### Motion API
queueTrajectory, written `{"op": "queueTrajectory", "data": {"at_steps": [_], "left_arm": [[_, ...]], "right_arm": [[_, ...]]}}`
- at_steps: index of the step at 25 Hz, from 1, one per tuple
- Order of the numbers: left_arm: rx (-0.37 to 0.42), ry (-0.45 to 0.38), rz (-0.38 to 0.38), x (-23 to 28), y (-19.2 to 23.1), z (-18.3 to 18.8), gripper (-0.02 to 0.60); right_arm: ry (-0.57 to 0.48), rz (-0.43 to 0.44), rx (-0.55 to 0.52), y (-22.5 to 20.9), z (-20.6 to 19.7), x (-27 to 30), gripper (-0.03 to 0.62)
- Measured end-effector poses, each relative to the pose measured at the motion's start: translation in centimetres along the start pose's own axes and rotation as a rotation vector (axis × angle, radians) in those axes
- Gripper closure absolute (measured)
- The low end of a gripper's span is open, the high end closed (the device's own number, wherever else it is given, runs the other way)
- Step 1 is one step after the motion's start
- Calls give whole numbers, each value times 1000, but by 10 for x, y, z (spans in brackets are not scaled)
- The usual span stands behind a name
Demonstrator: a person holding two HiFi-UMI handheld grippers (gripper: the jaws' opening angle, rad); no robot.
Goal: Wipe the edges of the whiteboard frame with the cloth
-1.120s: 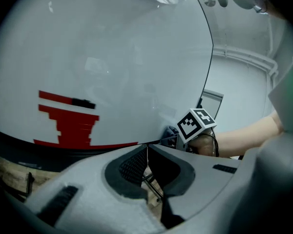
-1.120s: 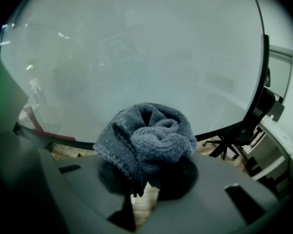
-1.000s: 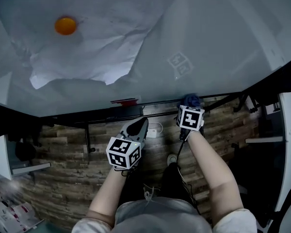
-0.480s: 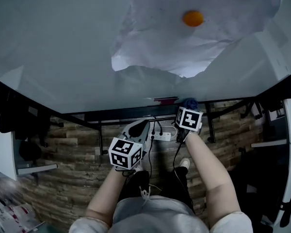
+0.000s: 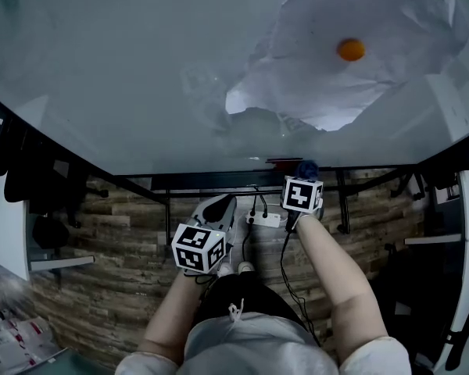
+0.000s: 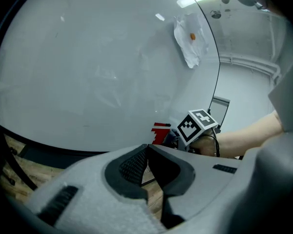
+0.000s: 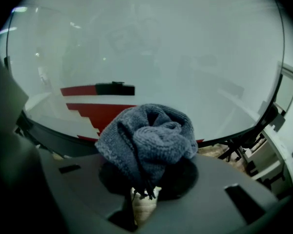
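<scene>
**Holding on to the cloth so it does not fall**

My right gripper (image 5: pixel 306 172) has its jaws squeezed on a grey knitted cloth (image 7: pixel 149 138). The cloth is a fat ball, and only its bottom bit sits between the jaws. It is up by the dark bottom edge of the whiteboard frame (image 5: pixel 211 181), next to a red mark (image 5: pixel 284 162). I cannot tell if it really touches the frame. My left gripper (image 6: pixel 147 165) hangs lower down, with its jaws closed on nothing.

What could go wrong? If I rub hard along the frame, the edge may tug the cloth out, and it drops to the floor. If I hold it too high, I wipe the white board face (image 5: pixel 125 92) and miss the edge.
</scene>
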State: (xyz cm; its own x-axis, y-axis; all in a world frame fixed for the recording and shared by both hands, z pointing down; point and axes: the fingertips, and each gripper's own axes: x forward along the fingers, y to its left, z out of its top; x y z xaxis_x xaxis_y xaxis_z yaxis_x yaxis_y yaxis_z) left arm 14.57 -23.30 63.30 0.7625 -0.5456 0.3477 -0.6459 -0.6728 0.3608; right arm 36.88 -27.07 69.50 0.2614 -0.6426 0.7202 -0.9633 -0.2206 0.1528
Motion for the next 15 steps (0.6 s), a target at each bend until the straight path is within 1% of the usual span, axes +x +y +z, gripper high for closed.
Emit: {"op": "queueTrajectory", "data": {"at_steps": [3, 6, 9, 12, 15], "left_arm": [[-14, -13, 5, -1, -5, -2, 561], [-31, -23, 11, -3, -4, -4, 561], [-31, -24, 2, -12, 3, -6, 561], [-29, -20, 4, -25, 25, -7, 561], [-33, -6, -1, -38, 52, -6, 561]], "right_arm": [[18, 19, -63, 9, -3, -3, 525], [9, 36, -102, 22, -3, -5, 525], [11, 11, -130, 31, -5, -6, 525], [2, -14, -136, 47, -7, -7, 526], [-7, 22, -120, 84, -3, -8, 525]]}}
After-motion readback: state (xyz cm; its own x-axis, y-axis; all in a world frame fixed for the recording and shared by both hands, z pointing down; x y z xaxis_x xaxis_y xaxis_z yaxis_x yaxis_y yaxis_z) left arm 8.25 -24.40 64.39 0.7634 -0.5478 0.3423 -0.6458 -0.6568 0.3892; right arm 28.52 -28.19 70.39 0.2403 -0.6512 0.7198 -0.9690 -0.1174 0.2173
